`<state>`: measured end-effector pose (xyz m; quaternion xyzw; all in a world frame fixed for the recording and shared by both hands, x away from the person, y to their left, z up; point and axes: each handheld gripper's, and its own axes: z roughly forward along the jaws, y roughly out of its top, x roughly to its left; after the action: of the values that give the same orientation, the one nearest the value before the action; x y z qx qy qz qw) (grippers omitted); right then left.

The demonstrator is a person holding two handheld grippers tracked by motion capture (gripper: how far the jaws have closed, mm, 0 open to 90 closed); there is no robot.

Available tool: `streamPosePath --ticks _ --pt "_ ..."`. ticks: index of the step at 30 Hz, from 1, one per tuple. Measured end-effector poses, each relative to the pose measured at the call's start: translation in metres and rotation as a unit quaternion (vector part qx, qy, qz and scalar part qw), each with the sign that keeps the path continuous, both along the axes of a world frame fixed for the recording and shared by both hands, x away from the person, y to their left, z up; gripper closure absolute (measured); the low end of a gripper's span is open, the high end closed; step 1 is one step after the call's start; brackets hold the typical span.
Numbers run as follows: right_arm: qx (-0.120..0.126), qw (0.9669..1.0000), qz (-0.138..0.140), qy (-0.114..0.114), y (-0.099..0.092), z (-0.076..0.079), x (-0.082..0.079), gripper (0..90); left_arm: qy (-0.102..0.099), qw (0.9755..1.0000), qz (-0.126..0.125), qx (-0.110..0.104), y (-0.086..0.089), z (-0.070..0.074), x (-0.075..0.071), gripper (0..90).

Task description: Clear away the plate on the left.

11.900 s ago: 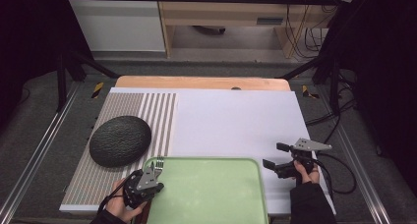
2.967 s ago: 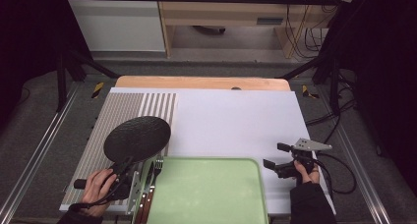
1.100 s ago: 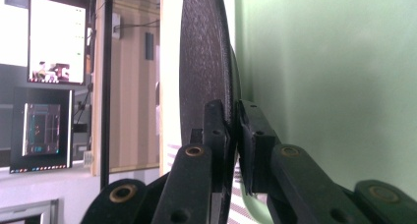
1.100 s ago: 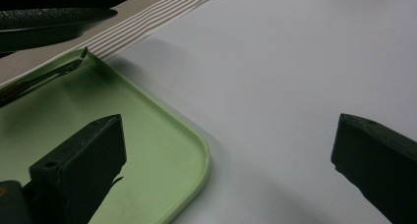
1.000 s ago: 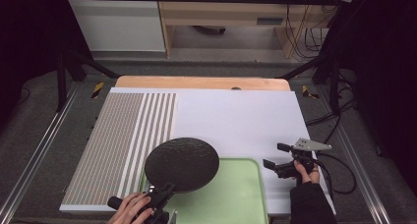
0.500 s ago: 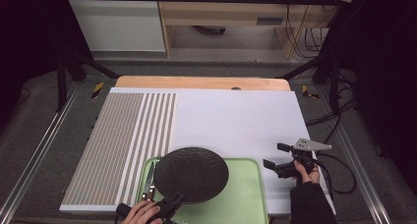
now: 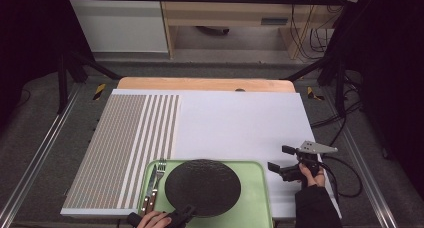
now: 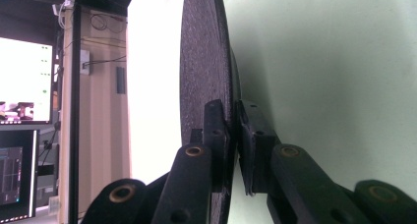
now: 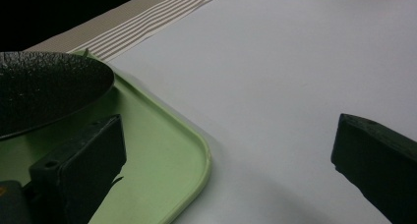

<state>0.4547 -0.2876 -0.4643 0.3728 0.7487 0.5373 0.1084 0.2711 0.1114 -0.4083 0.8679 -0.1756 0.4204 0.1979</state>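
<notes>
A black rough-surfaced plate hovers over the green tray at the table's front edge. My left gripper is shut on the plate's near rim. In the left gripper view the plate stands edge-on, its rim pinched between the two black pads, with the tray's green floor to the right. My right gripper rests to the right of the tray, open and holding nothing. In the right gripper view its jaws stand wide apart, beyond them the plate and the tray's corner.
A fork and a knife lie along the tray's left side. A striped placemat covers the table's left part and white table surface lies behind the tray. A cable trails from my right gripper.
My left gripper has carried the plate from the placemat to the right and down over the green tray. My right gripper has stayed still.
</notes>
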Motion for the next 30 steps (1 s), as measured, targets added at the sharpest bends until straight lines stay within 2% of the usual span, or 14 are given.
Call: streamPosePath --ticks 9,30 --pt "0.000 1.0000 0.000 -0.001 0.000 0.000 0.000 0.3 0.006 0.9999 -0.006 0.010 -0.003 -0.003 -0.002 82.4" --pt "0.000 1.0000 0.000 -0.001 0.000 0.000 0.000 0.3 0.015 0.9998 0.000 0.011 -0.005 -0.012 0.003 82.3"
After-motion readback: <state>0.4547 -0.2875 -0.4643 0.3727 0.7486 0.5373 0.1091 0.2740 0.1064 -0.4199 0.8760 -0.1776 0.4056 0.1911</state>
